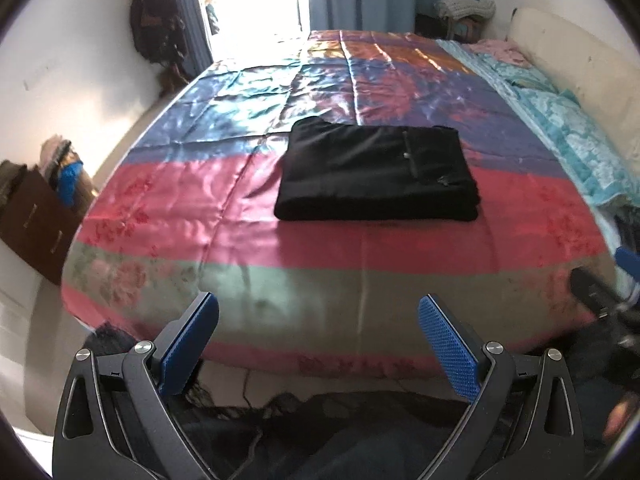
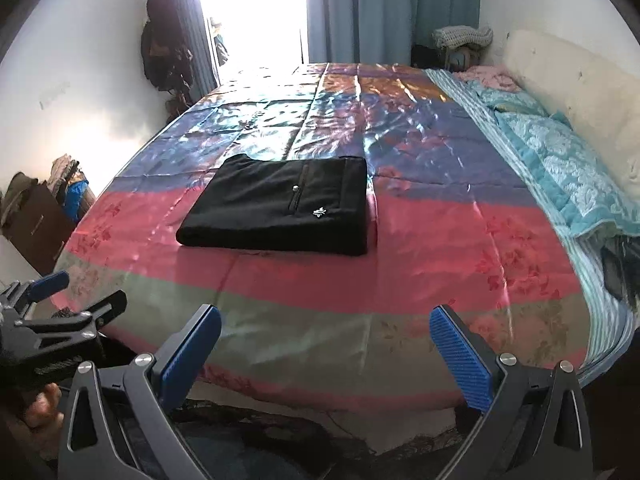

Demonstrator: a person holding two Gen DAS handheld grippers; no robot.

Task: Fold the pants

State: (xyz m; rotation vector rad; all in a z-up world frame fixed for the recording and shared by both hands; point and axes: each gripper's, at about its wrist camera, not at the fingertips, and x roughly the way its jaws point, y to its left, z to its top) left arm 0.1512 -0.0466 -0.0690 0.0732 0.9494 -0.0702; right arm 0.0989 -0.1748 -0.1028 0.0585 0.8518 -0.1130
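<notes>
The black pants (image 1: 376,172) lie folded into a flat rectangle on the striped satin bedspread (image 1: 192,208), a zipped pocket facing up. They also show in the right wrist view (image 2: 280,208), left of centre, on the bedspread (image 2: 460,216). My left gripper (image 1: 318,344) is open and empty, held back over the near edge of the bed, well short of the pants. My right gripper (image 2: 326,352) is open and empty too, beside the left one. The left gripper shows at the left edge of the right wrist view (image 2: 60,300).
Turquoise pillows (image 2: 560,176) and a cream headboard (image 2: 580,92) line the bed's right side. A brown drawer unit (image 1: 36,220) with piled clothes stands by the left wall. Dark bags (image 2: 164,56) hang near the bright doorway. Dark cloth (image 1: 320,440) lies below the grippers.
</notes>
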